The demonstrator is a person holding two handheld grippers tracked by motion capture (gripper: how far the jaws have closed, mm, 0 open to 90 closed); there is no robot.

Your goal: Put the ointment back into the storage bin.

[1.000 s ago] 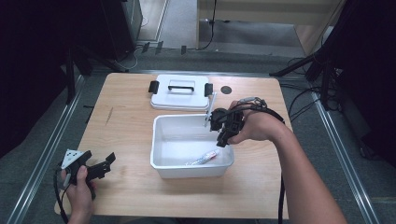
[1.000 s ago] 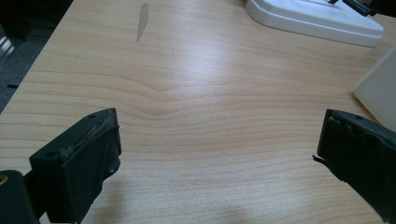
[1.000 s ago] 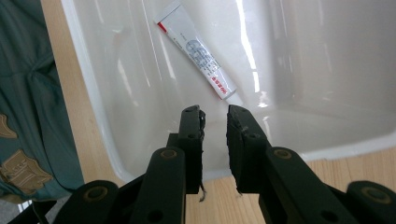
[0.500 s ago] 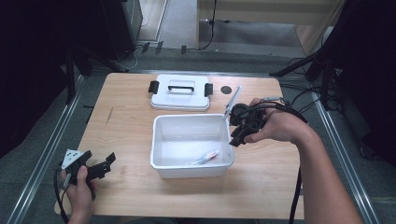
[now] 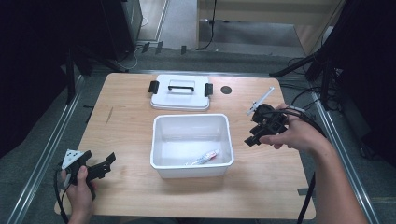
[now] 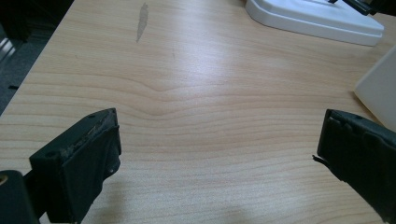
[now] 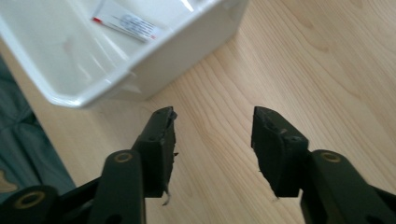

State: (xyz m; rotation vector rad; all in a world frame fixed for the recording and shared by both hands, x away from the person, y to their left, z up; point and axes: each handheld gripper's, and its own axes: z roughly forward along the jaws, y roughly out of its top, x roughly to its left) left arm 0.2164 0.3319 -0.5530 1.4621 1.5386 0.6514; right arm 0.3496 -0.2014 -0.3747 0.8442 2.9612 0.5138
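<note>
Small tube (image 5: 203, 157) lies flat on the floor of the white bin (image 5: 161, 122), toward its near right corner, long axis slanting from near-left up to far-right in the high view; the red cap end looks to be the upper right one, though it is too small there to be sure. Right gripper (image 5: 252, 138) hangs over bare table (image 5: 126, 112) just off the bin's right wall, so the tube sits to its left, past that wall and lower down. In the right gripper view the jaws (image 7: 212, 128) are apart with nothing but wood between them, and they have just been opening, no thing in the gap; the bin's corner and the tube (image 7: 125, 21) show farther off at upper left. Left gripper (image 5: 105, 164) rests near the table's front left corner, jaws spread wide (image 6: 217, 135) over bare wood, well apart from the bin. The white lid (image 5: 180, 92) with black latches lies flat behind the bin, touching nothing. Right hand (image 5: 294, 135) is clearly the nearer one to both bin and lid. If the lid goes on next, it lies up and left of the right gripper, its handle running left-right across the table, so the jaws would need to straddle the handle crosswise.
</note>
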